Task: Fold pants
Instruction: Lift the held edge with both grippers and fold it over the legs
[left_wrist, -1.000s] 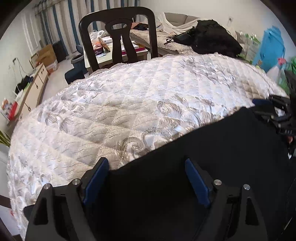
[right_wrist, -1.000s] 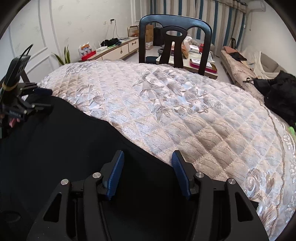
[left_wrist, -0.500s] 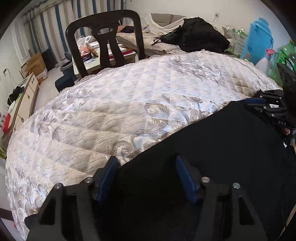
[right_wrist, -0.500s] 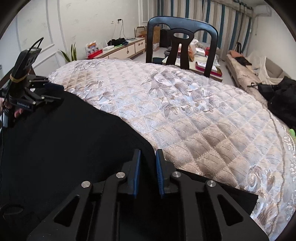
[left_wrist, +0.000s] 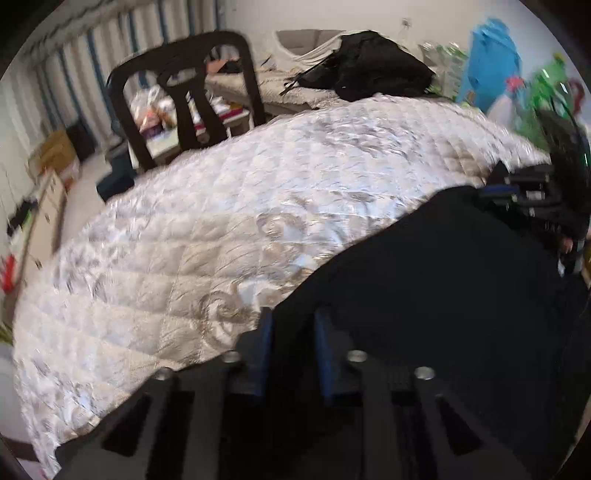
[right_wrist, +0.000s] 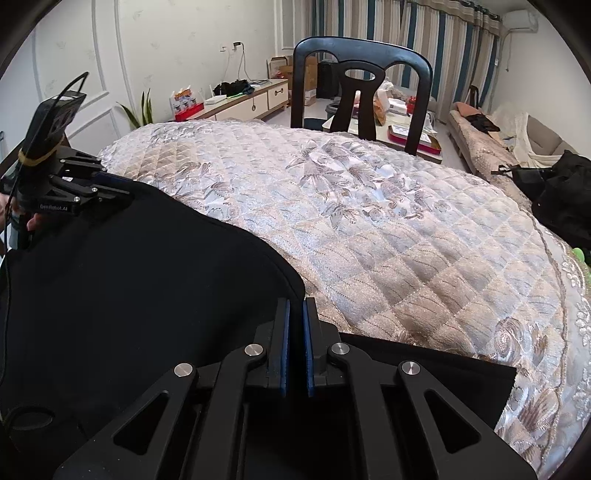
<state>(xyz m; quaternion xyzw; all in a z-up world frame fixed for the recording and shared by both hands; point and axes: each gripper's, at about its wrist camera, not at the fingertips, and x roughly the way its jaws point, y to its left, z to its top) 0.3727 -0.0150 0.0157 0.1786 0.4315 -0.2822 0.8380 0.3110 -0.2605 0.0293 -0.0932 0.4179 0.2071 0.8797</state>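
Black pants (left_wrist: 443, 277) (right_wrist: 147, 277) lie spread over the near part of a silvery quilted table cover (left_wrist: 221, 221) (right_wrist: 406, 221). My left gripper (left_wrist: 293, 317) has its blue pads at the pants' far edge; its jaws are closing, and black cloth fills the narrow gap between them. My right gripper (right_wrist: 295, 306) is shut on the same edge farther right, its pads almost together with a thin fold of cloth pinched. Each gripper shows in the other's view: the right gripper (left_wrist: 491, 188), the left gripper (right_wrist: 122, 195). The left wrist view is blurred.
A black chair (left_wrist: 184, 92) (right_wrist: 362, 74) stands at the table's far side, with a cluttered low table behind it. A black bag (left_wrist: 376, 74) (right_wrist: 565, 192) rests on a sofa. A blue bag (left_wrist: 491, 62) and a long cabinet (right_wrist: 240, 99) stand by the walls.
Both grippers' jaws went from wide apart over the pants' edge to close together with the cloth between them. The left wrist rolled a little. The pants' edge bunched at the right pads.
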